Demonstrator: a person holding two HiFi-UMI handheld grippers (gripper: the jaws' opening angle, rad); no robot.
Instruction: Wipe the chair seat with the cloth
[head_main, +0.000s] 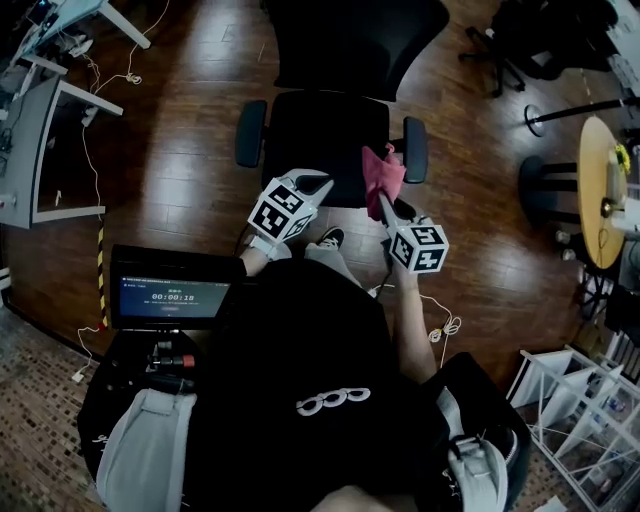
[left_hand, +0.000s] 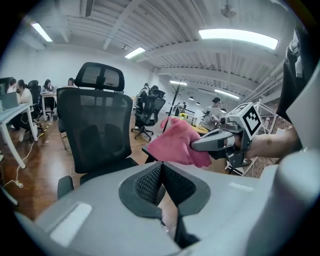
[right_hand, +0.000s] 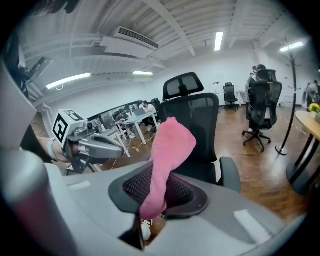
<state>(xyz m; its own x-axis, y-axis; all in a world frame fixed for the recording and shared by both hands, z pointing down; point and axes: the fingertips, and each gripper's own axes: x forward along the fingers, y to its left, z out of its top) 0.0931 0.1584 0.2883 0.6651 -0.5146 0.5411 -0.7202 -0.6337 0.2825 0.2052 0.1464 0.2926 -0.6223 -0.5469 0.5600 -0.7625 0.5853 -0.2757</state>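
Screen: nearest, at the person's left.
Left hand-held gripper: jaws together, empty, over the seat's front edge.
Right hand-held gripper: clamped on the pink cloth, over the seat's right front.
Chair seat: between two armrests.
Round tabletop: far right.

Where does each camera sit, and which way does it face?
Head view: on the person's head, facing steeply down at the chair; torso, left claw, right claw show.
Left gripper view: on the left claw, facing the chair; shows it shut, empty.
Right gripper view: on the right claw, facing the chair; it pinches the cloth.
All share chair and cloth.
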